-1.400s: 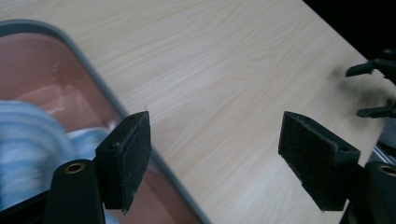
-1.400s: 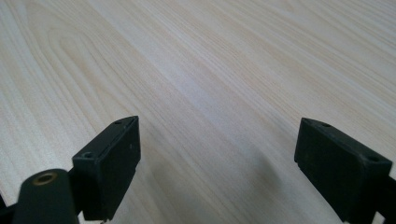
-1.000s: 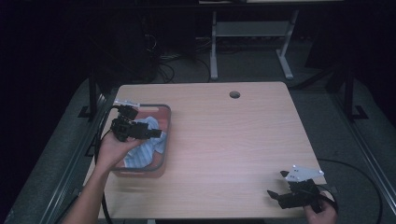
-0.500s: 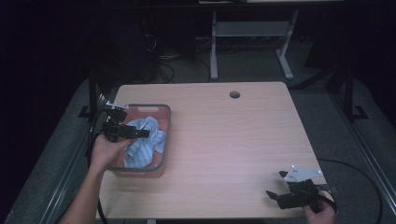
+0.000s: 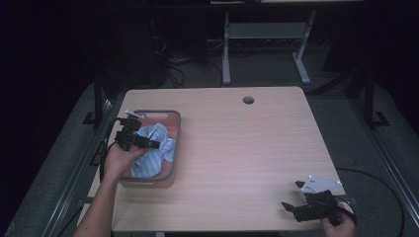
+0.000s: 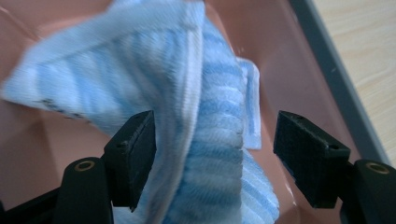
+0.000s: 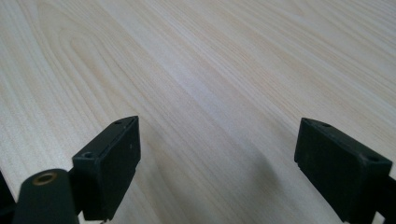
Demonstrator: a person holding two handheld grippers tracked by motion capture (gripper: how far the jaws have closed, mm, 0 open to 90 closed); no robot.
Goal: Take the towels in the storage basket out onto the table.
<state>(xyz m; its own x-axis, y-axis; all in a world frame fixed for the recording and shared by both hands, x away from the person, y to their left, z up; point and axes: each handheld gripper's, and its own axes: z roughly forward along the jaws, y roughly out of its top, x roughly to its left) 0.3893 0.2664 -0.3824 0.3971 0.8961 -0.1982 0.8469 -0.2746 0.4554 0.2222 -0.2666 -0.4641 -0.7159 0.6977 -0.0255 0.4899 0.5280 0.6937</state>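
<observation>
From above, my left claw hovers over the blue striped cloth in the pink plastic tub. Left gripper view: jaws wide, straddling a fold, gripping nothing; next comes closing, I reckon. Right claw gapes empty over the pale wooden counter.

Both grippers agape

I can read no lettering anywhere; the dark marks along the edge of the blue striped towel between my fingers are too blurred to make out.
</observation>
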